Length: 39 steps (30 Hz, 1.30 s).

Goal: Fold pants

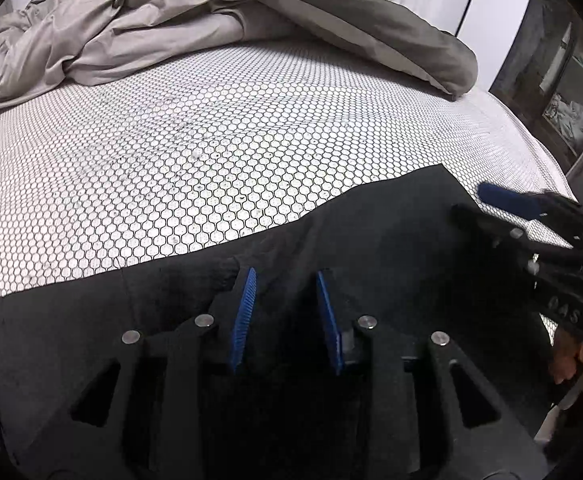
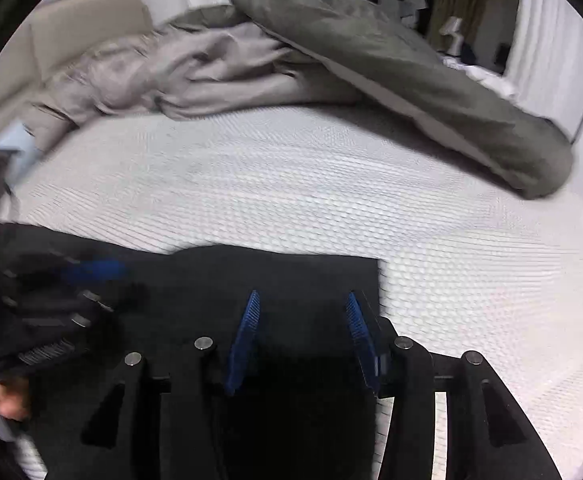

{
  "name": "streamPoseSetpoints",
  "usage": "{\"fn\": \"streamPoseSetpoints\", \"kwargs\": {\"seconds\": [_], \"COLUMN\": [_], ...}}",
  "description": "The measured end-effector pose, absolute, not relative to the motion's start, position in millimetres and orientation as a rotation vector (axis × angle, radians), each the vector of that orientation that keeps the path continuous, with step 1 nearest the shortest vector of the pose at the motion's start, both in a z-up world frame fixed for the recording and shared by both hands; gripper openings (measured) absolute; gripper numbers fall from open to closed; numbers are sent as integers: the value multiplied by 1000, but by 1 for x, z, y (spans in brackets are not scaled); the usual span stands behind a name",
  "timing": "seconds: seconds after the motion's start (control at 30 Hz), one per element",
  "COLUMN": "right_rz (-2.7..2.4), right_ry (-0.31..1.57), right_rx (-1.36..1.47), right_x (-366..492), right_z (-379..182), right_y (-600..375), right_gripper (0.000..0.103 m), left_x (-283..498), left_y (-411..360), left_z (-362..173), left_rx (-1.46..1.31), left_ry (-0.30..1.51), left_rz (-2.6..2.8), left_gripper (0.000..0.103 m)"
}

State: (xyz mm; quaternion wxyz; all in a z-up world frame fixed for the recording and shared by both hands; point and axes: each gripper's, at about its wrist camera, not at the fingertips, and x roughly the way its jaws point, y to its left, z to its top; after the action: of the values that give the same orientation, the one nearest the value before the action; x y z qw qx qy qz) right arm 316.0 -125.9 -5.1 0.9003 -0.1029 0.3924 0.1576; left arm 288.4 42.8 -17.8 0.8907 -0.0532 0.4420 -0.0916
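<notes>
- Bed (image 1: 171,152) carries everything; white mattress cover with dark honeycomb print, bare over most of its middle and far part.
- Right edge of bed in left wrist view drops off toward dark shelving (image 1: 563,80); the room to move is in the wide middle stretch.
- Far side of bed blocked by a bunched grey sheet (image 1: 103,36) and a darker grey duvet (image 1: 371,20) folded over it, reaching toward the far right corner.
- One pair of pants (image 1: 371,232), black, lying flat along the near edge of the bed, close to its right edge.
- Pants fabric is plain and dark, few details readable; the far edge runs slightly wavy, with a square corner (image 2: 371,264) on the right end in the right wrist view.
- Two grippers, one per hand.
- Left gripper (image 1: 285,316): jaws apart, blue pads over the pants, nothing pinched between them.
- Right gripper (image 2: 303,336): jaws spread wide, over the right end of the pants; outer pad near the cloth's right edge, nothing between the pads.
- Each gripper shows in the other's view, blurred, above the pants; contact cannot be judged.
</notes>
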Motion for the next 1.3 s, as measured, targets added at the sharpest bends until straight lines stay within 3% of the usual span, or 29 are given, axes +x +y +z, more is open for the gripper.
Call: {"fn": "streamPoseSetpoints", "kwargs": {"seconds": [0.23, 0.3, 0.37, 0.57, 0.73, 0.8, 0.83, 0.87, 0.97, 1.07, 1.17, 1.3], "right_rz": [458, 304, 133, 308, 490, 563, 583, 588, 547, 464, 220, 259], "right_ry": [913, 893, 860, 920, 1009, 1036, 1048, 1049, 1017, 922, 961, 887], "right_rx": [-300, -441, -467, -39, 347, 411, 414, 406, 357, 256, 40, 70], "right_x": [323, 327, 334, 316, 300, 298, 303, 307, 321, 329, 339, 307], "right_z": [-40, -54, -52, -25, -45, -59, -65, -68, -63, -41, -46, -27], "right_y": [-91, -93, -112, -199, -248, -245, -238, -235, -216, -203, -195, -195], "right_gripper": [47, 49, 65, 66, 66, 56, 47, 29, 16, 16, 22, 22], "left_x": [285, 282, 274, 231, 192, 184, 181, 180, 178, 175, 174, 154], "left_y": [47, 48, 47, 66, 97, 102, 103, 105, 108, 102, 93, 83], "left_z": [-24, -25, -24, -13, -28, -28, -28, -28, -29, -31, -28, -3], "left_rx": [-104, -96, -61, -83, -197, -185, -194, -207, -226, -208, -171, -135], "left_ry": [915, 915, 915, 898, 914, 916, 916, 919, 922, 929, 922, 822], "left_rz": [-220, -231, -243, -235, -179, -168, -171, -173, -158, -144, -109, -55], "left_gripper": [29, 29, 29, 33, 35, 35, 35, 35, 35, 35, 38, 38]}}
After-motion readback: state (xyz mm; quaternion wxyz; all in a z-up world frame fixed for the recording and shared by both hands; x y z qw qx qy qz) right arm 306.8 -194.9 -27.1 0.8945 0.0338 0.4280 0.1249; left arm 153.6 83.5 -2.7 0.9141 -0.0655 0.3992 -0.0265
